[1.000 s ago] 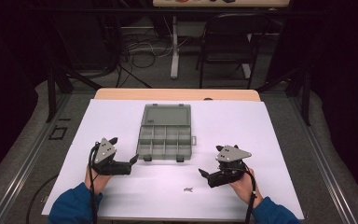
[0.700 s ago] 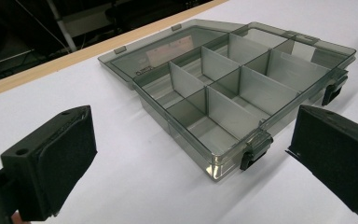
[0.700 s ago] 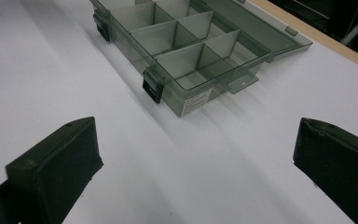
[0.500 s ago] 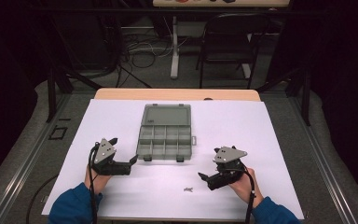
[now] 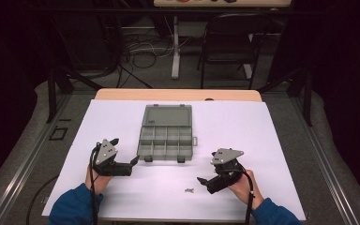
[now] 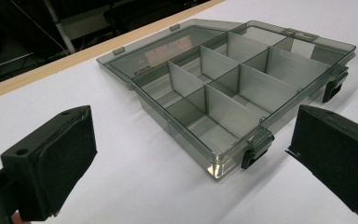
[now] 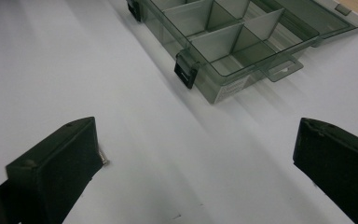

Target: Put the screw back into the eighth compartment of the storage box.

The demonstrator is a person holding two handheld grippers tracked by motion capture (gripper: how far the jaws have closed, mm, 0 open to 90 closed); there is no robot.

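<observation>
Bright, evenly lit white table, dark surroundings, soft shadows, slight blur.

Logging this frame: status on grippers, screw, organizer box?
Left gripper open by organizer box, lid open. Right gripper open beside small screw. Nothing between.

A dim lab or recording studio, set up for tabletop trials; a wooden table covered by a white sheet stands on grey carpet inside a dark metal frame; loose cables run across the floor beyond it; a black chair and a white desk leg sit behind in the gloom.
</observation>
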